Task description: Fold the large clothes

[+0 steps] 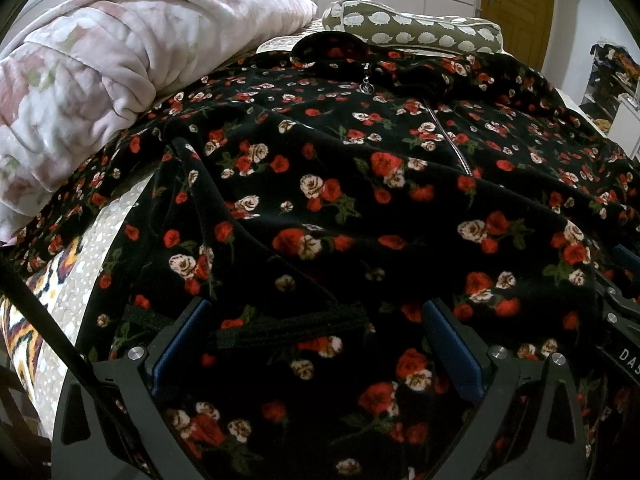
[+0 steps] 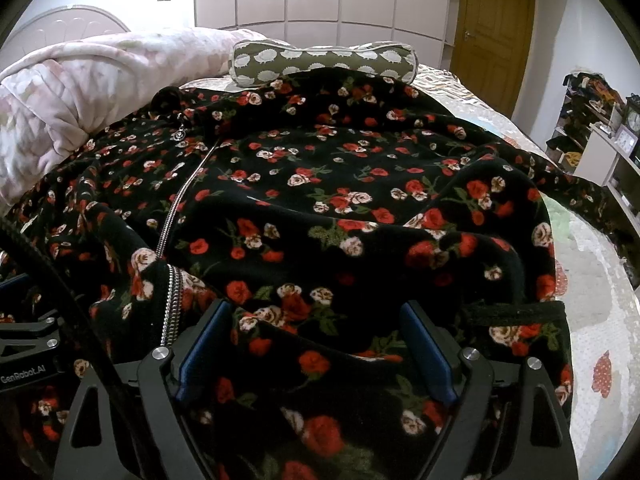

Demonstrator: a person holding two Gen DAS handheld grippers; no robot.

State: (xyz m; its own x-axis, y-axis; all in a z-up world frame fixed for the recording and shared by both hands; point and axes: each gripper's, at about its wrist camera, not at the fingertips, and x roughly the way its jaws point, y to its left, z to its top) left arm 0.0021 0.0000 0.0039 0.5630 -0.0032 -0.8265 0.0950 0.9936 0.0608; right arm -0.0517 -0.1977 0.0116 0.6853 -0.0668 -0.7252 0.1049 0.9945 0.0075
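Observation:
A large black fleece garment (image 1: 340, 184) with red and cream roses and a silver zip (image 1: 456, 136) lies spread across the bed, collar towards the far pillow. My left gripper (image 1: 316, 320) stands open low over its near part, blue pads wide apart, fabric between them. In the right wrist view the same garment (image 2: 320, 208) fills the frame, its zip (image 2: 176, 208) running down the left. My right gripper (image 2: 316, 320) is open too, over the near hem with cloth bunched between the fingers. Each gripper's body shows at the edge of the other's view.
A folded pink quilt (image 1: 88, 92) lies at the left of the bed. A green bolster with white hedgehog shapes (image 2: 324, 60) lies beyond the collar. The patterned bedspread (image 2: 596, 320) shows on the right. Shelves with clutter (image 2: 600, 132) and a wooden door (image 2: 488, 28) stand at the right.

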